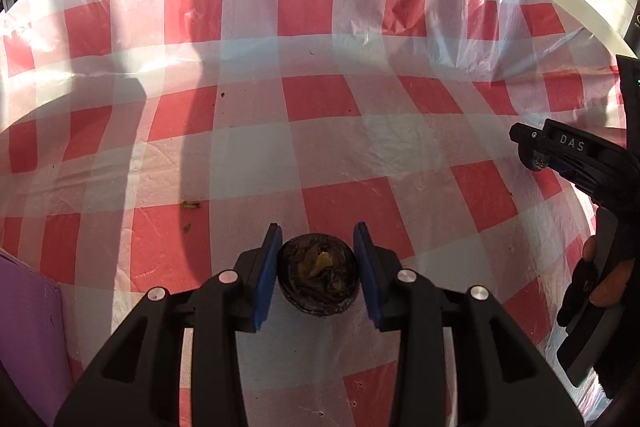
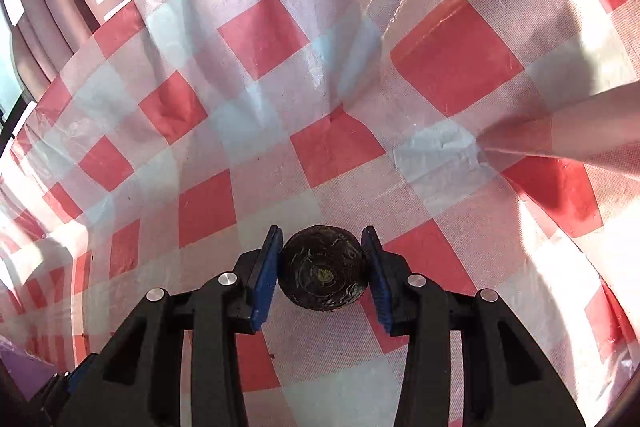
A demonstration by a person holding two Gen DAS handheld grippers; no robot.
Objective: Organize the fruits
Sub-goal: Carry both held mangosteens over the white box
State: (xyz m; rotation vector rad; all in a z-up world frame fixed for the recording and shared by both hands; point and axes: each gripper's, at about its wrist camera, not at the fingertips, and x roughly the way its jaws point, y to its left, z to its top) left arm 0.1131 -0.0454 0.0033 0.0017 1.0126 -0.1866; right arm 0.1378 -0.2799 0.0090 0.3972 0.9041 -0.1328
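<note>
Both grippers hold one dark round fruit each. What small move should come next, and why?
Probably carry both toward a container. The left gripper pinches a dark fruit, the right gripper another dark round fruit, and only bare checked tablecloth lies ahead.

White capital letters "DAS" stand on the black body of the right claw, seen at three o'clock in the left wrist view. No other lettering, number or sign in either view can be read.

We see open checked tablecloth ahead to its far edge; only the right gripper intrudes near its right edge.
</note>
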